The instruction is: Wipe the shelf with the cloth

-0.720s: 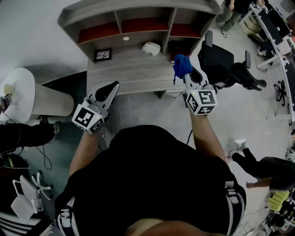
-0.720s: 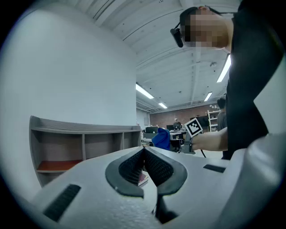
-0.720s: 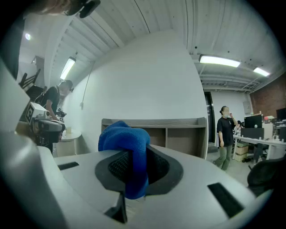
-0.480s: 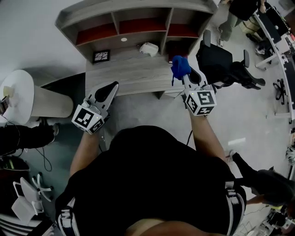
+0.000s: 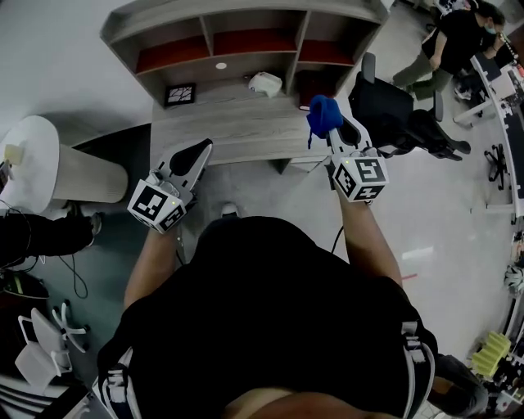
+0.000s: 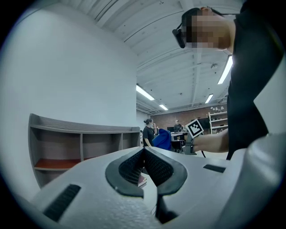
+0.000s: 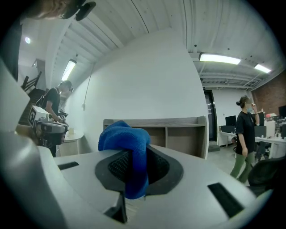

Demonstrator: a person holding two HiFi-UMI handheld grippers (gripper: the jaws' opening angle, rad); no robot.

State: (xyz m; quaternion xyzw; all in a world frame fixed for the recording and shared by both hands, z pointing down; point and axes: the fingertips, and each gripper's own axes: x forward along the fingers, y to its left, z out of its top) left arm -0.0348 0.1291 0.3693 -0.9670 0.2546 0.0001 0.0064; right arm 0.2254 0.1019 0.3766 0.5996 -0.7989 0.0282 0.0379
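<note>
Right tool (image 5: 332,129) is clamped on the blue cloth (image 5: 323,115). The cloth is bunched, with its bulk past the tips toward the shelf (image 5: 246,23) and a tail hanging down between the jaws. It sits at the table's (image 5: 237,131) right end. Left tool (image 5: 199,152) has its jaws together, empty, aimed at the shelf.

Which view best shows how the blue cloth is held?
The right gripper view: the blue cloth fills the middle, pinched between the right gripper's jaws. The head view shows it small at that gripper's tip; the left gripper view, only a distant blue patch.
</note>
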